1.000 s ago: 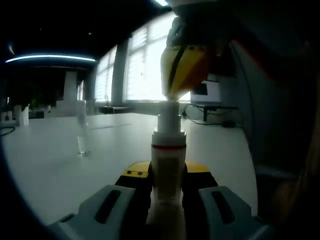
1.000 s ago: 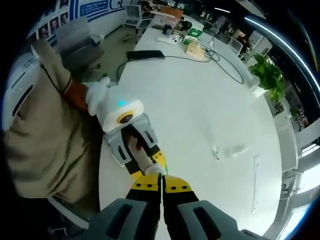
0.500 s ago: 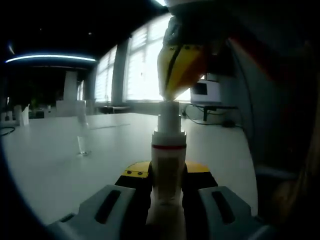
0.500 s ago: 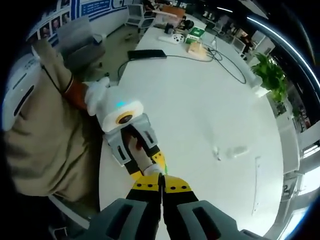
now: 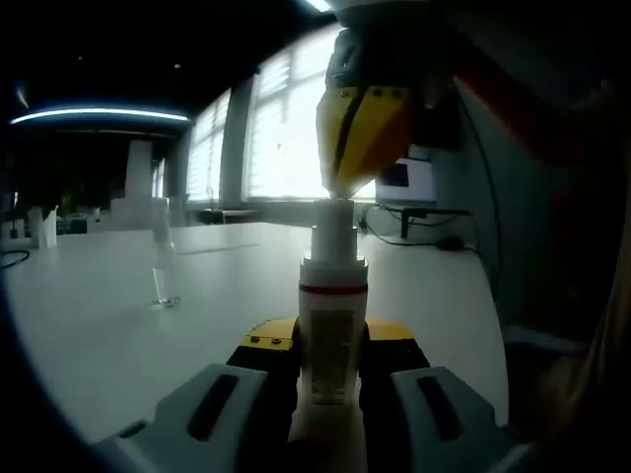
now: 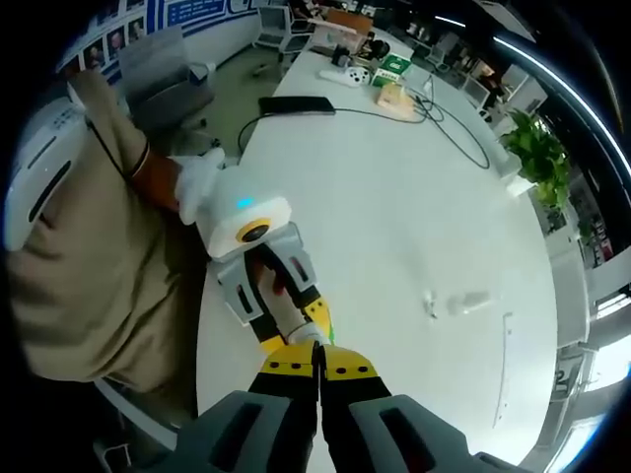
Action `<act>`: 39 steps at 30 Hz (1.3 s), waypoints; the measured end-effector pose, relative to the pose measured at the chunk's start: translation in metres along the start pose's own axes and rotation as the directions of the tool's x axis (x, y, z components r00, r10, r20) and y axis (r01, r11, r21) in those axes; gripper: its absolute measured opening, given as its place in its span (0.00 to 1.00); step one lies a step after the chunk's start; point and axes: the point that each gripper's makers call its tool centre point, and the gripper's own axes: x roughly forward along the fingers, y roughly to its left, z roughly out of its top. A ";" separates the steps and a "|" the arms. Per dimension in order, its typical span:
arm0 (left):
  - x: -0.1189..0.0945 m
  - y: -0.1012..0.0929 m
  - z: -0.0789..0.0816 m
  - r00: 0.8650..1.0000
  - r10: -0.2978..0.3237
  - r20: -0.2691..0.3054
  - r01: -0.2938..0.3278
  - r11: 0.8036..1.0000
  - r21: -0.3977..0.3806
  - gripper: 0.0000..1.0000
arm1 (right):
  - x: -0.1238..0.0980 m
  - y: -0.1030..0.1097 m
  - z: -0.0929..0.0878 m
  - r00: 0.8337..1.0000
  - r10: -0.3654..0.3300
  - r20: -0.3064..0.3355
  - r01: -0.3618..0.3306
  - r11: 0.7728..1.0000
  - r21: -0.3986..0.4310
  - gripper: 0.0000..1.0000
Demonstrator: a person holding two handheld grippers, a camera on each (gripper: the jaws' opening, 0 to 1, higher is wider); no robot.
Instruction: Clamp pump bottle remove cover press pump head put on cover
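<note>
The pump bottle [image 5: 332, 325] stands upright near the table's [image 6: 414, 217] near edge, pinched round its body between the jaws of the left gripper [image 5: 330, 379]. The right gripper [image 6: 317, 372], jaws closed flat together with nothing between them, comes down from above with its yellow tips on top of the pump head [image 5: 332, 229]. A clear cover [image 5: 164, 268] stands well apart, further in on the table.

It looks a light, stiff plastic bottle, smooth and likely slippery, so the hold low on the body seems right; pressing squarely on the head should keep it from tipping. The cover looks thin and light, best taken gently by its sides.
</note>
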 end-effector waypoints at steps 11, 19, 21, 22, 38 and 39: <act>0.000 -0.001 0.000 1.000 0.001 0.000 -0.001 1.000 -0.001 0.14 | 0.000 -0.007 -0.001 1.000 -0.003 -0.019 0.003 1.000 0.007 0.00; 0.000 -0.001 0.000 1.000 0.001 0.000 -0.001 1.000 0.000 0.14 | 0.001 -0.008 0.000 0.998 0.015 -0.065 -0.012 0.999 0.034 0.00; 0.000 -0.002 0.000 1.000 0.000 0.000 0.000 1.000 0.002 0.14 | 0.001 -0.007 -0.001 0.997 0.024 -0.078 -0.021 0.999 0.037 0.00; 0.000 -0.002 0.000 1.000 0.001 0.000 -0.001 1.000 0.004 0.14 | 0.001 -0.007 -0.001 0.996 0.026 -0.082 -0.023 0.999 0.036 0.00; -0.001 -0.001 0.000 1.000 0.007 -0.004 -0.007 1.000 0.004 0.14 | 0.005 -0.006 -0.002 0.986 0.050 -0.161 -0.042 0.998 0.050 0.00; -0.001 0.000 0.000 1.000 0.007 -0.004 -0.007 1.000 0.005 0.14 | 0.006 -0.005 -0.002 0.985 0.050 -0.166 -0.042 0.998 0.053 0.00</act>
